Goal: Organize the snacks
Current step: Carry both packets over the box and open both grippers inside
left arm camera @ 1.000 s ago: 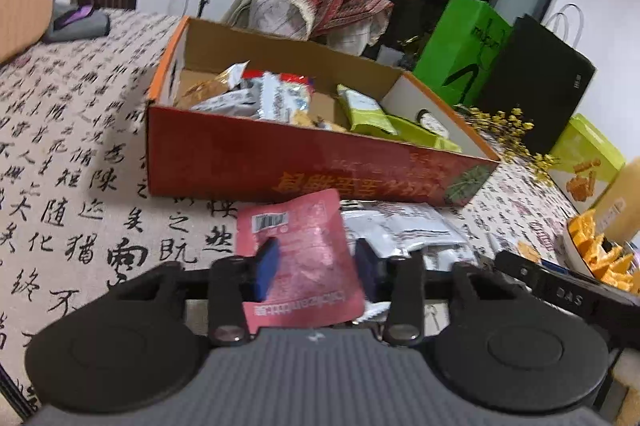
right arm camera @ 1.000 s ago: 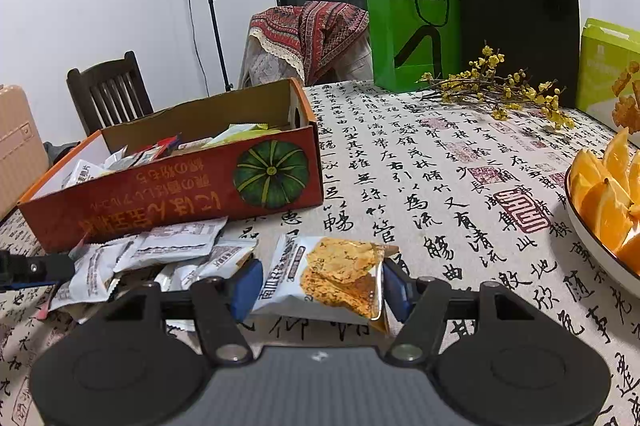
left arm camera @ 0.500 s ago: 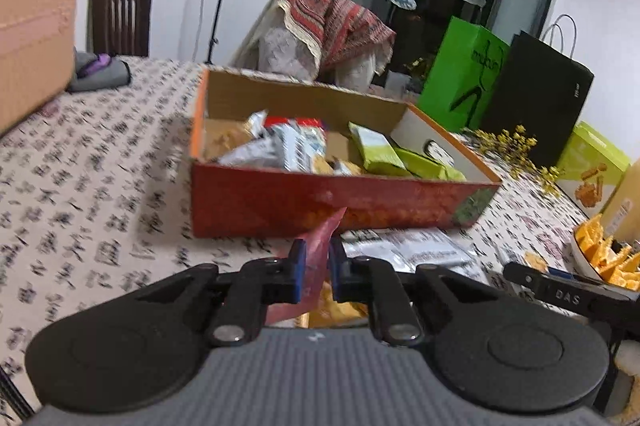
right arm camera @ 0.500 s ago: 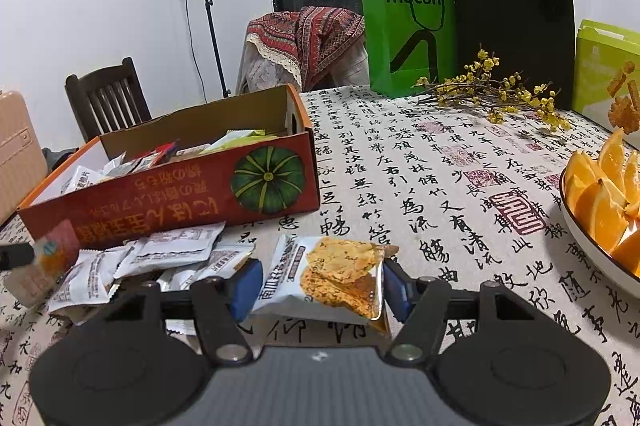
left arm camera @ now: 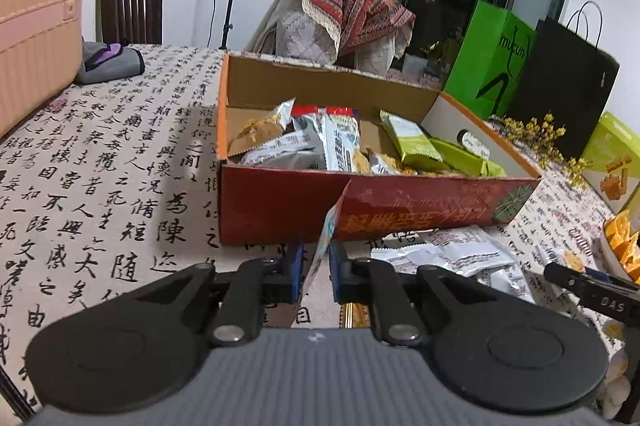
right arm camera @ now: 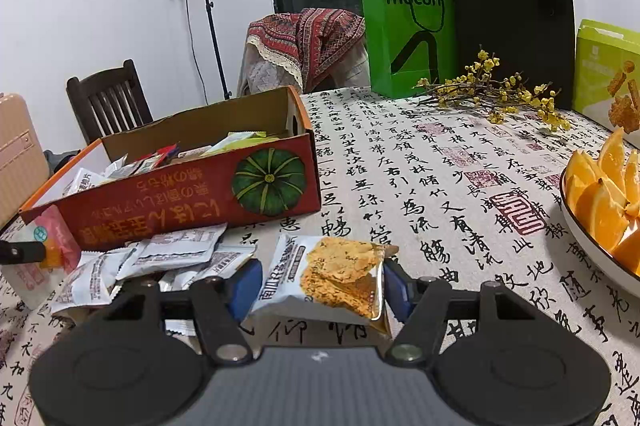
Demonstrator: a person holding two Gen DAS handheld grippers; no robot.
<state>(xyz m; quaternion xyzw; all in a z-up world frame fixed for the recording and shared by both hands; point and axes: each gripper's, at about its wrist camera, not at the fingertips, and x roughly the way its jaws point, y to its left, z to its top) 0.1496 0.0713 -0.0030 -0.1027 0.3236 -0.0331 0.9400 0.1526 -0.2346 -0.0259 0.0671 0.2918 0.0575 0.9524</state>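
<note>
My left gripper (left arm camera: pixel 315 272) is shut on a pink snack packet (left arm camera: pixel 330 226), held edge-on above the table in front of the red cardboard box (left arm camera: pixel 400 210). The box holds several snack packets (left arm camera: pixel 320 142). The packet also shows at the far left of the right wrist view (right arm camera: pixel 56 238). My right gripper (right arm camera: pixel 316 286) has its jaws around a white cracker packet (right arm camera: pixel 332 270) that lies on the table; the blue pads sit at its two sides. A pile of white packets (right arm camera: pixel 160 258) lies left of it, in front of the box (right arm camera: pixel 200 194).
A plate of orange slices (right arm camera: pixel 600 202) stands at the right. Green bag (right arm camera: pixel 408 30), black bag (right arm camera: pixel 516 22), yellow flowers (right arm camera: pixel 492 86) and a light green box (right arm camera: pixel 604 66) stand at the back. A pink suitcase (left arm camera: pixel 32 18) is far left.
My left gripper closed on the pink packet and lifted it off the table, turning it edge-on before the box. My right gripper stayed around the cracker packet.
</note>
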